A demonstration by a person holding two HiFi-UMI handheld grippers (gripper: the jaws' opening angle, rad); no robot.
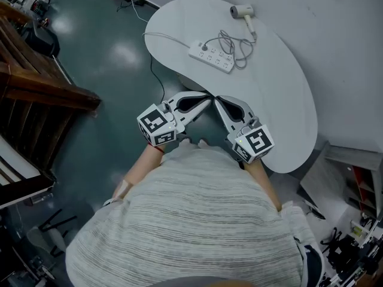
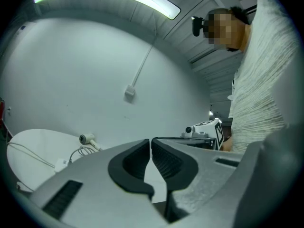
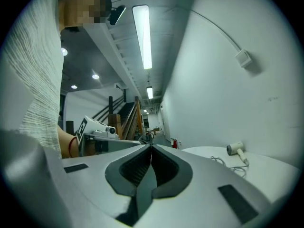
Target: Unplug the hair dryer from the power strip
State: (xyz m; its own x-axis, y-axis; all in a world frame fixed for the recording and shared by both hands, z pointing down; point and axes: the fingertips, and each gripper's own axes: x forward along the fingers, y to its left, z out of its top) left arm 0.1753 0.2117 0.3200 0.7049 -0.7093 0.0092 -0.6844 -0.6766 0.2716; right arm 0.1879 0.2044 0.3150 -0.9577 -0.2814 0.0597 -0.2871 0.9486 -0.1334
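- You wear a loose knit sweater (image 1: 197, 220), pale grey with fine darker stripes.
- A thin red band (image 3: 71, 147) circles your left wrist.
- Your left gripper (image 1: 208, 97) and right gripper (image 1: 218, 99): grey shells, black ribbed pads, black-and-white marker cubes (image 1: 158, 126).

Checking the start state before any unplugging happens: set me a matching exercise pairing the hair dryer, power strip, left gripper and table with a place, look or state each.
Things:
1. hair dryer
2. power strip
3. left gripper
4. table

Descriptions:
a. jaws shut, nothing between them
b. white curved top, bearing two of the others
c. lying at the far end of the tabletop
d. mid-table, coiled cord beside it

Pairs: 1-c; 2-d; 3-a; 4-b
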